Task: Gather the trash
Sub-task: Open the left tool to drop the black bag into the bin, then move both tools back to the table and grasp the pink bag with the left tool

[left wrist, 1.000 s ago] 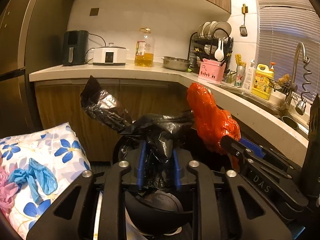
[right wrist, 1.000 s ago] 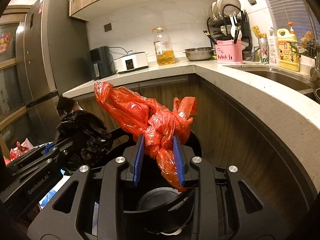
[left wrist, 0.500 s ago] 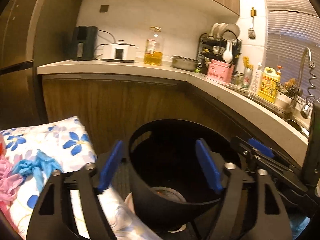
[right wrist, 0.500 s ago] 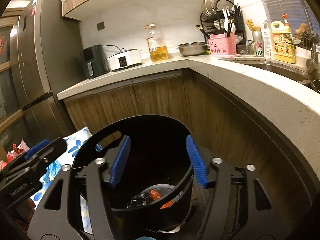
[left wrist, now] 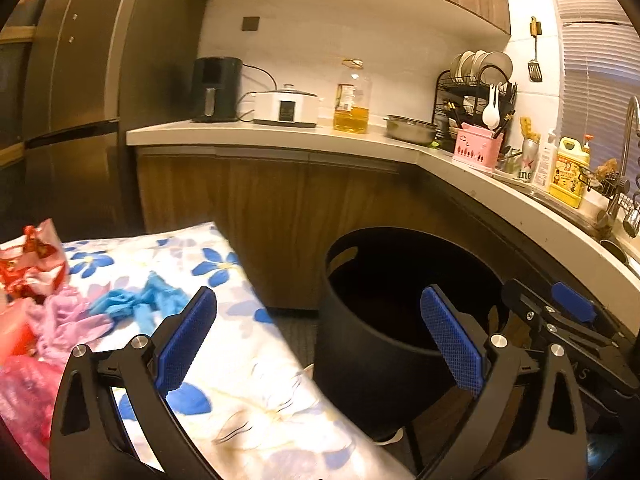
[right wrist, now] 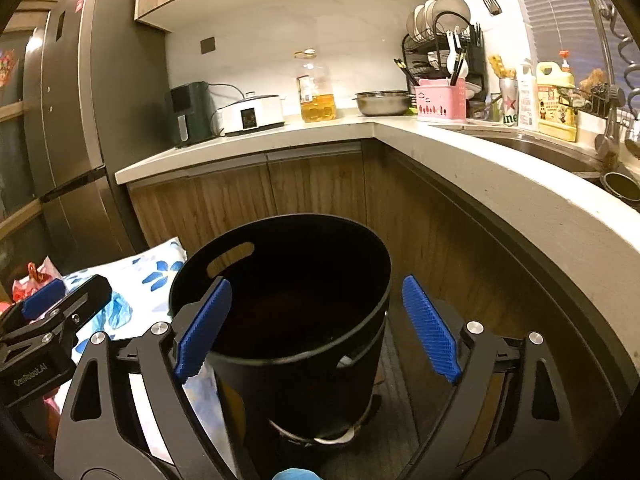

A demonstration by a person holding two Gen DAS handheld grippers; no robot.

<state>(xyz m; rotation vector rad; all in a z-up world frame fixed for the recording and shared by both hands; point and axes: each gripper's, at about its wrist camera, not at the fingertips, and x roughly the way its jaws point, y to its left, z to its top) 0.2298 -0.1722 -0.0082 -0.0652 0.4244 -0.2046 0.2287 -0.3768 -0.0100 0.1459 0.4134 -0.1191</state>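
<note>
left tool (left wrist: 318,328): released, nothing between its blue pads; its jaws have just been opening, and it now looks across the seam where the floral cloth meets the bin, which suits turning toward the leftover scraps.
right tool (right wrist: 316,326): also released and empty, its jaws have just been opening too; it hangs just above the bin's mouth, so whatever it lets go falls straight in.
bin (right wrist: 288,256): black, round, open-topped, standing on the floor in the corner under the table's cabinets, close beside the cloth so each carry is short. its inside is too dark to read from either view.
trash left to collect: a blue crumpled piece (left wrist: 138,304), a pale pink crumple (left wrist: 66,322), a red and white wrapper (left wrist: 30,264) and a pink bag (left wrist: 20,392), all lying on the floral cloth at the left tool's side, apart from the bin.
floral cloth (left wrist: 248,380): white with blue flowers, spread over a low surface whose kind i cannot tell; it works as the staging spot for the scraps.
table (right wrist: 500,184): the kitchen worktop carries appliances, oil, a bowl and a dish rack, none of it looking like trash.
judgement: task partway; the next reach is likeliest leftward to the blue piece, the nearest scrap.
</note>
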